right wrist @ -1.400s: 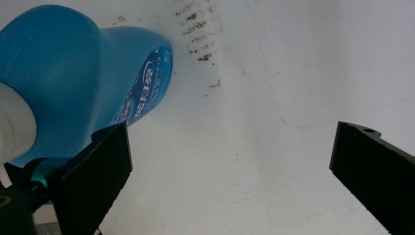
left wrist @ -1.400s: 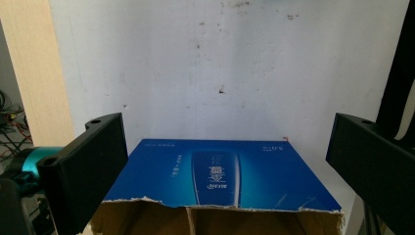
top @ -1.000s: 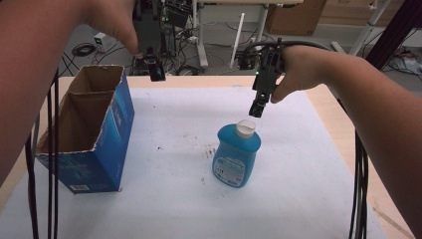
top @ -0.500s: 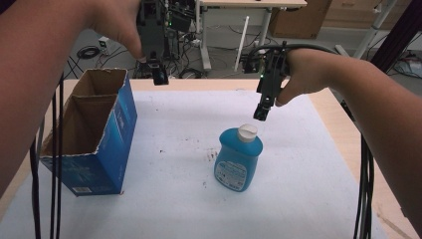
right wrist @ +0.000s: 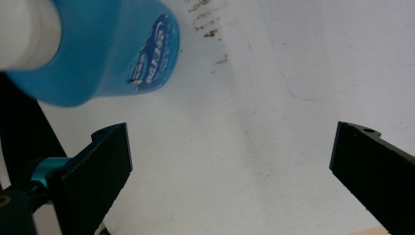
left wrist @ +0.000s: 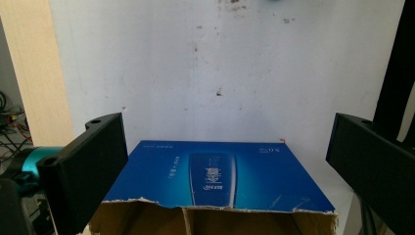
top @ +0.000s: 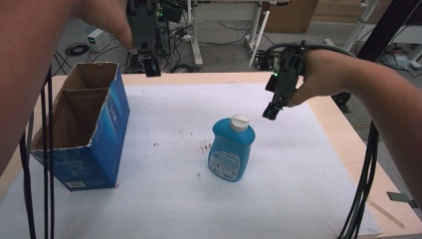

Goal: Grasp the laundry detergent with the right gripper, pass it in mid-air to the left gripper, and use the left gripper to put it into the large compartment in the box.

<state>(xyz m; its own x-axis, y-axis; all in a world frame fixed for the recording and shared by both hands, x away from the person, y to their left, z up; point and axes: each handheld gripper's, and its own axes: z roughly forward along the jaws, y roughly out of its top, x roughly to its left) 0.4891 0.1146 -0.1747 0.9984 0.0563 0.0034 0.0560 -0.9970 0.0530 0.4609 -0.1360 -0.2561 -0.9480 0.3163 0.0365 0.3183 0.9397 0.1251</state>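
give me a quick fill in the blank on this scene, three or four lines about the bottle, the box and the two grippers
1. The blue bottle stands upright and has a ______ cap.
2. The blue cardboard box is open at its ______.
3. The right gripper holds nothing, and its jaws are ______.
4. The left gripper hangs above the ______.

Missing words: white; top; open; box
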